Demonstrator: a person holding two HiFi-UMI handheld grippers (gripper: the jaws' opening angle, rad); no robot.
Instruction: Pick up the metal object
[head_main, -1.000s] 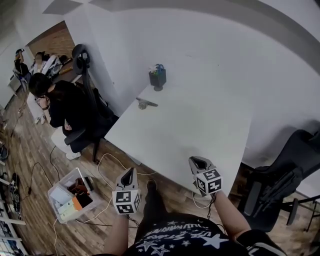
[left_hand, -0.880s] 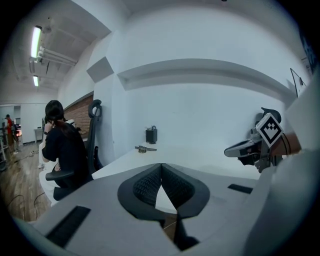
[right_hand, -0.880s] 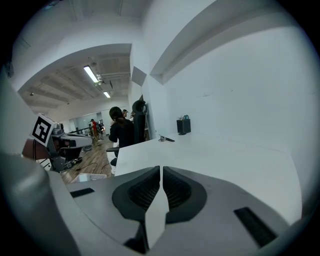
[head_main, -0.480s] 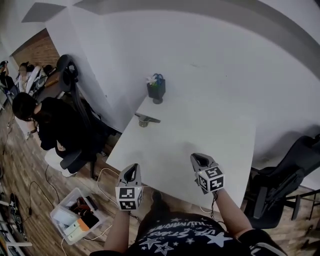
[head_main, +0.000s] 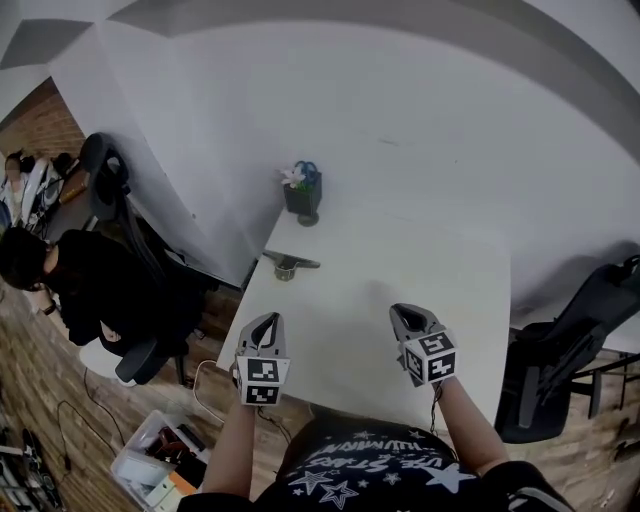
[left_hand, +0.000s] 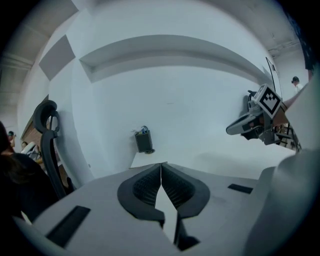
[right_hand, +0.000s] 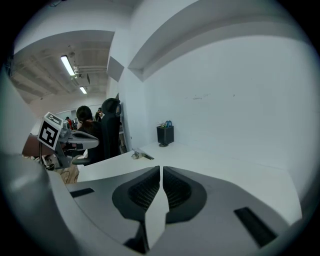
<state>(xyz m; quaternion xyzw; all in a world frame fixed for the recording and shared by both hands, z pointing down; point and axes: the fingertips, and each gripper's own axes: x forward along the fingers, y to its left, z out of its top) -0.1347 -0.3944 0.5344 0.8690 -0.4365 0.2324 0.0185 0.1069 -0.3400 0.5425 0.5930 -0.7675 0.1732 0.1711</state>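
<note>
Nearest to me, the left gripper (head_main: 266, 322) and the right gripper (head_main: 408, 316) hang over the near edge of the plain white rectangular table (head_main: 420, 250). Both have their ribbed black pads pressed together with nothing between them. I need to part one pair before it can take anything.

Farther on, by the table's left edge, lies the small grey metal object (head_main: 287, 264), a rounded base with a flat arm sticking out toward the right. It is well away from both grippers. I judge it rigid, fairly light and slick, and it sits low. I'd pinch across the narrow arm or the raised base, squarely, so it doesn't skate off the edge.

Beyond it, at the far left corner, stands a dark square pen pot (head_main: 302, 196).
</note>
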